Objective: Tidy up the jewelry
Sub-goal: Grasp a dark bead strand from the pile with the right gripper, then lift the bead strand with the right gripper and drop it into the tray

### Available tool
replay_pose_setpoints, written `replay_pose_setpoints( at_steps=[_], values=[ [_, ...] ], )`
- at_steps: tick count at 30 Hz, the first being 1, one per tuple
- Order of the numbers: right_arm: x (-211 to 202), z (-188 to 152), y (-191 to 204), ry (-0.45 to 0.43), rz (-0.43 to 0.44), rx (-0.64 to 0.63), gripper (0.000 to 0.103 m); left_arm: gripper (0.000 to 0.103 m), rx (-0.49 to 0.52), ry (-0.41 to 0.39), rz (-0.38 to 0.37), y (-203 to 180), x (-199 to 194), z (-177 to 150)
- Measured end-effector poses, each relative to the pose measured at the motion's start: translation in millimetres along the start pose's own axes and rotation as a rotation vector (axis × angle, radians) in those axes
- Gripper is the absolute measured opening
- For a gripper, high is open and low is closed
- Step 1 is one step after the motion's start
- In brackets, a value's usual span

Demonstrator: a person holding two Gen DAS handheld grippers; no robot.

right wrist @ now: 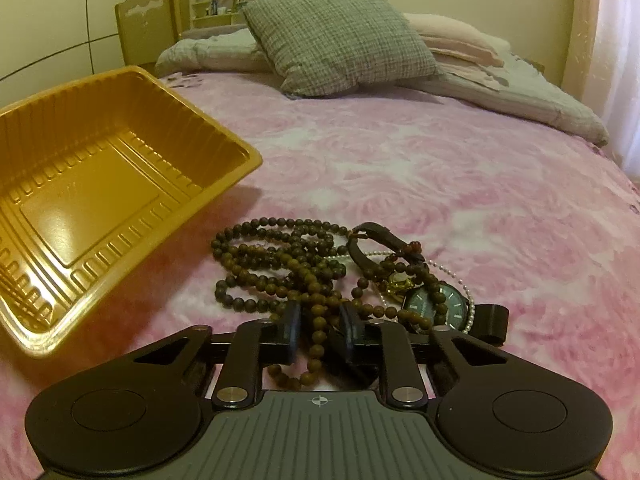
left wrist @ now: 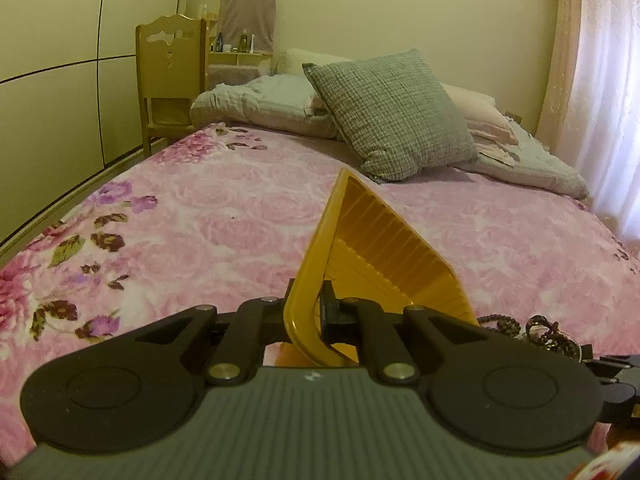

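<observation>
The left gripper (left wrist: 310, 316) has its jaws closed on the rim of a yellow plastic tray (left wrist: 384, 256), which it holds tilted up off the bed (left wrist: 224, 208), one wall rising toward the pillows; in the right wrist view the same tray (right wrist: 92, 200) shows its ribbed, bare inside, tipped toward the jewelry. The tray sits over the near part of the bed, left of the pile. The right gripper (right wrist: 320, 330) is down at the near end of a tangle of brown bead strands (right wrist: 280, 264), its jaws partly closed around a strand that runs between them; whether the pads actually pinch the beads cannot be told. The tangle lies on the pink floral blanket near the bed's near edge, just beside the tray. Mixed in on its right side are a wristwatch (right wrist: 434, 306) with a dark dial, a thin string of small white pearls (right wrist: 468, 300), a dark strap loop (right wrist: 368, 248) and a small gold-coloured piece (right wrist: 398, 282). A grey checked cushion (right wrist: 340, 32) leans against the pillows at the far end of the bed.
</observation>
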State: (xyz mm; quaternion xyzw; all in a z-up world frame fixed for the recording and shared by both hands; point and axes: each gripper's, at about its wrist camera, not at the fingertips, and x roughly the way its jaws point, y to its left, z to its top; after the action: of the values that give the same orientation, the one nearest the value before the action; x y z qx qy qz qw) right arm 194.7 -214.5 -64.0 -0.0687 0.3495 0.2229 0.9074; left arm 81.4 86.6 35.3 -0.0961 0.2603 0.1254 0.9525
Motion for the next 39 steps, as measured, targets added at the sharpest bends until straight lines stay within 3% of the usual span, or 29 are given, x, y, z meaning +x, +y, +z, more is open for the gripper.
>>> replay_pose_setpoints(
  at_steps=[1,12,18,32,39],
  values=[
    [-1.1,0.9,0.3,-0.006,-0.004,-0.003,0.007,0.007,0.006,0.008,0.001,-1.5,0.3,0.8],
    [-19.9,19.9,-1.9,-0.047,-0.003,-0.014,0.006,0.007,0.107,0.069,-0.009,-6.7,-1.4,9.0],
    [-40.0,48.7,-4.5,-0.098,0.022,-0.019,0.006,0.007,0.157,0.071,-0.009,-12.0,-1.2,8.1],
    [-93.2,147.4,34.9,-0.235,0.173,-0.124,0.006,0.007,0.158,0.076,-0.008,-9.0,-1.3,8.1],
    [-100.8,173.4,72.0,-0.264,0.280,-0.164,0.006,0.007,0.147,0.075,-0.010,-8.0,-2.1,6.6]
  ],
)
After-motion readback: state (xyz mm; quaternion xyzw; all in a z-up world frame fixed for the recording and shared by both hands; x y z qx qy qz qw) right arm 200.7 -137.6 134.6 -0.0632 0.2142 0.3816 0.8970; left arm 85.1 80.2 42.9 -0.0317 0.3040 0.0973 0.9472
